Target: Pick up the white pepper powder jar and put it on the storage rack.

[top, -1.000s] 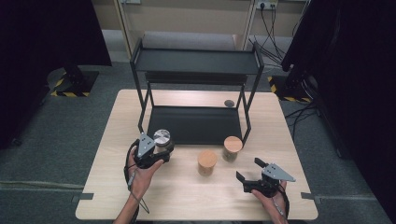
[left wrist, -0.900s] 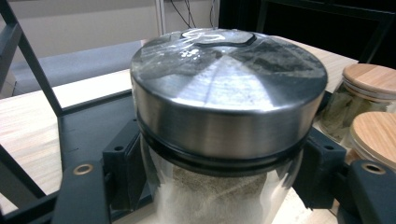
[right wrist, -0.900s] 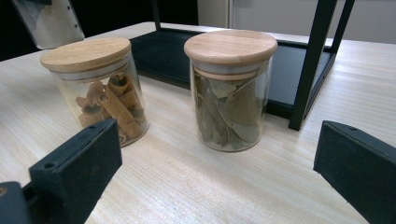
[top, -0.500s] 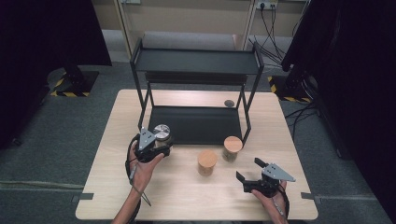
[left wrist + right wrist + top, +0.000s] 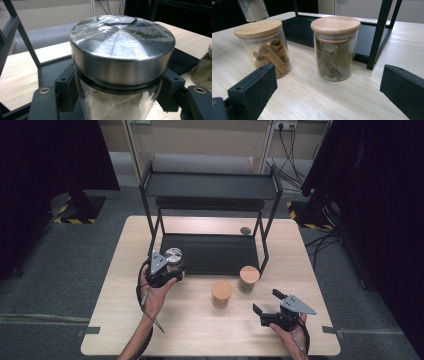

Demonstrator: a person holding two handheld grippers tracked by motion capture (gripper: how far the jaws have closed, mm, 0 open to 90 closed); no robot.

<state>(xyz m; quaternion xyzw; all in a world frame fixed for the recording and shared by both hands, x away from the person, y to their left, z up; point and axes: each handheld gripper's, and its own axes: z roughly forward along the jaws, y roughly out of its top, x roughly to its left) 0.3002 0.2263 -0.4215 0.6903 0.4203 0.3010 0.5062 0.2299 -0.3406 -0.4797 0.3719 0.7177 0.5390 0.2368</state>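
My left gripper (image 5: 167, 270) is clamped around a glass jar with a steel lid (image 5: 122, 50), holding it upright at the front left corner of the black rack (image 5: 210, 187), over the edge of its bottom shelf. To the right, two wooden-lidded jars stand on the table (image 5: 125, 320) just in front of the rack: the cinnamon jar (image 5: 263, 47), then the bay-leaf jar (image 5: 335, 47). My right gripper (image 5: 270, 306) rests near the table's front right edge, jaws spread wide with nothing between them.

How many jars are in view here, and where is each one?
3. A metal-lidded jar is clamped in the left claw at the rack's front left corner. Two wooden-lidded jars stand on the table: the cinnamon jar and the leaf jar.
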